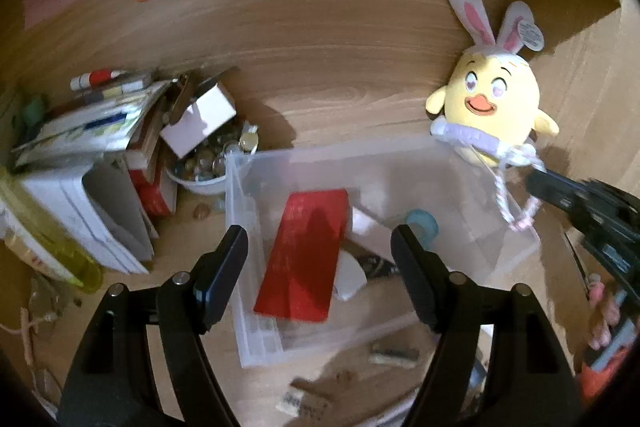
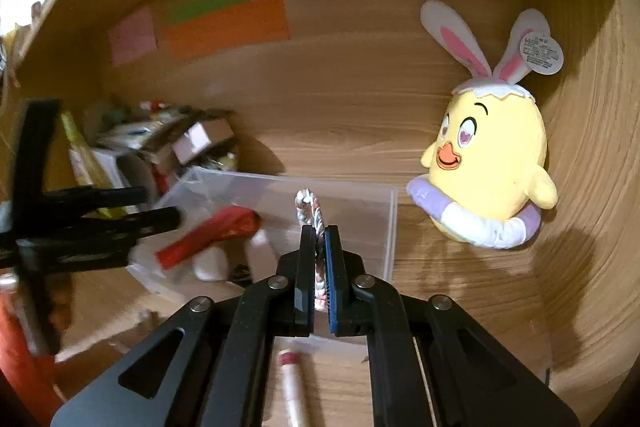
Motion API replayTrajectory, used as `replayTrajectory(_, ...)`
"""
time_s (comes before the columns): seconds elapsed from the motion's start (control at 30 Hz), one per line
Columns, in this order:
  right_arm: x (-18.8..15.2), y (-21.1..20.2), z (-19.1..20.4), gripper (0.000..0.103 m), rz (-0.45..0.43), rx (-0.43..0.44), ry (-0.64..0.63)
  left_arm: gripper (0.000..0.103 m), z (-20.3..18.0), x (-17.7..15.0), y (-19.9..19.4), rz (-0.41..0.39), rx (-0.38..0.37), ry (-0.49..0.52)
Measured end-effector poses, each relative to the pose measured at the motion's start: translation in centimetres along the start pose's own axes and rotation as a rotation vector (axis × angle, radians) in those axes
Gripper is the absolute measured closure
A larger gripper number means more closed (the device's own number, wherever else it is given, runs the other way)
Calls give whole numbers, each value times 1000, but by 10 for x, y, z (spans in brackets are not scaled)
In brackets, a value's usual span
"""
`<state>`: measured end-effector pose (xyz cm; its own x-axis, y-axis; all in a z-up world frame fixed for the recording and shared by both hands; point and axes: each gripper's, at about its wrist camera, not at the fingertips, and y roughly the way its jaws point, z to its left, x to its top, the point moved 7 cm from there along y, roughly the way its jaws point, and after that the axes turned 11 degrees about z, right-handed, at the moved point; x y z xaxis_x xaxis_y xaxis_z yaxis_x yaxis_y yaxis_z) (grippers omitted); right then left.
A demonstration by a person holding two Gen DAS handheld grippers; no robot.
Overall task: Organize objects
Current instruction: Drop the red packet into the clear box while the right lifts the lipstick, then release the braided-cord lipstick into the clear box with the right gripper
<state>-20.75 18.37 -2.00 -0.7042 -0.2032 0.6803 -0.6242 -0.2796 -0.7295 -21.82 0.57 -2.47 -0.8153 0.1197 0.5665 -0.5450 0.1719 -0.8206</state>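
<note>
One soft, light twisted rope is pinched mid-length by the right gripper above the clear bin, left gripper held wide and empty; limp ends are likely to dangle.

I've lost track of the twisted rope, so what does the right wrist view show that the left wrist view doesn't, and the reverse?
Only the right wrist view shows the right gripper shut on the twisted rope, plus a tube lying under it. Only the left wrist view shows the open left gripper, a blue tape roll and a bowl of marbles. Both show the clear bin, red packet and chick plush.
</note>
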Motion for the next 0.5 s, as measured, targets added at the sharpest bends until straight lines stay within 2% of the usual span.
replayTrajectory(0.27,-13,36,-4,99,81,-101,-46,29,3,-36,-7,1,22,11)
replayTrajectory(0.5,-21,47,1,99,126,-94,-66,26,0,-65,-17,-6,37,9)
